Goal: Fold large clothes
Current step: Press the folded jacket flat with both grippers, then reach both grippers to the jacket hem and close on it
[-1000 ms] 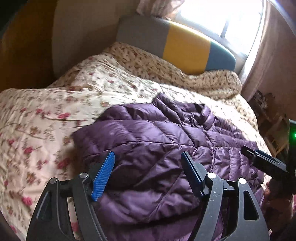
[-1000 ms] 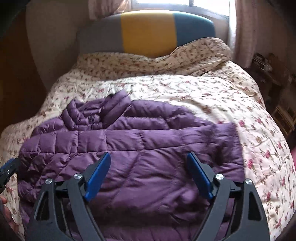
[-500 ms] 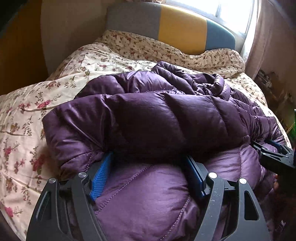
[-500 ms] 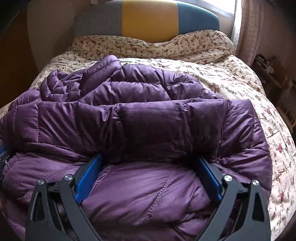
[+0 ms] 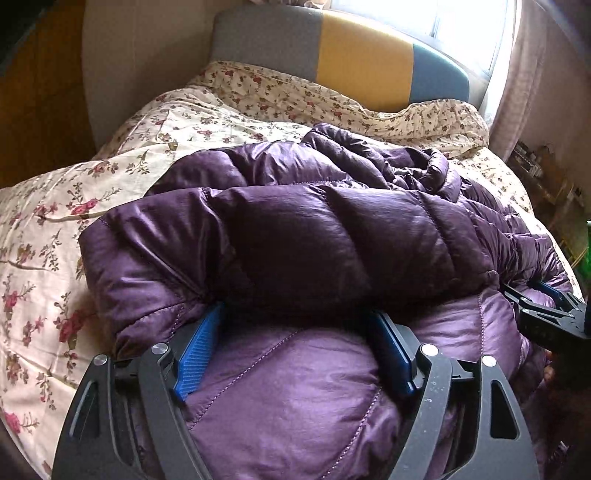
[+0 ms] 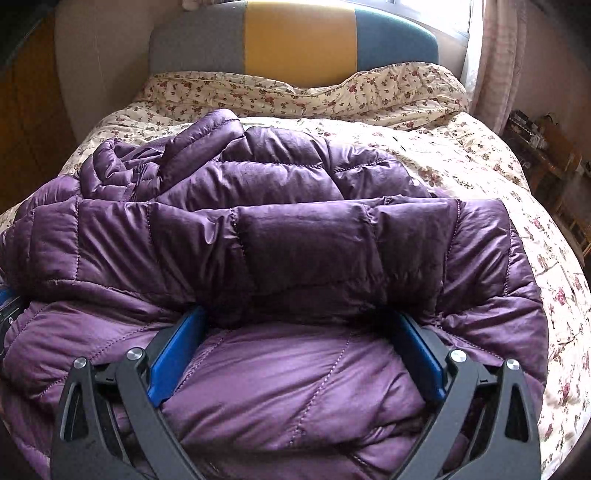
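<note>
Purple puffer jacket [image 5: 332, 240] [image 6: 295, 236] sprawled across the near half of a bed, near edge humped up into a thick quilted roll. Left gripper [image 5: 295, 343] spread wide, blue pads [image 5: 195, 354] pushed in beneath that roll, padding bulging between them. Right gripper [image 6: 295, 347] likewise wide, blue pads [image 6: 173, 354] tucked under the same fold, also visible at the left view's right edge [image 5: 546, 314]. Underneath, a cream floral duvet [image 5: 48, 258] [image 6: 480, 177], rumpled toward a grey, yellow and blue headboard [image 5: 365, 70] [image 6: 295, 40]. Bright window [image 5: 469, 33] with a pale curtain [image 6: 495, 55] beyond; cluttered wooden shelving [image 6: 546, 147] beside the bed.
</note>
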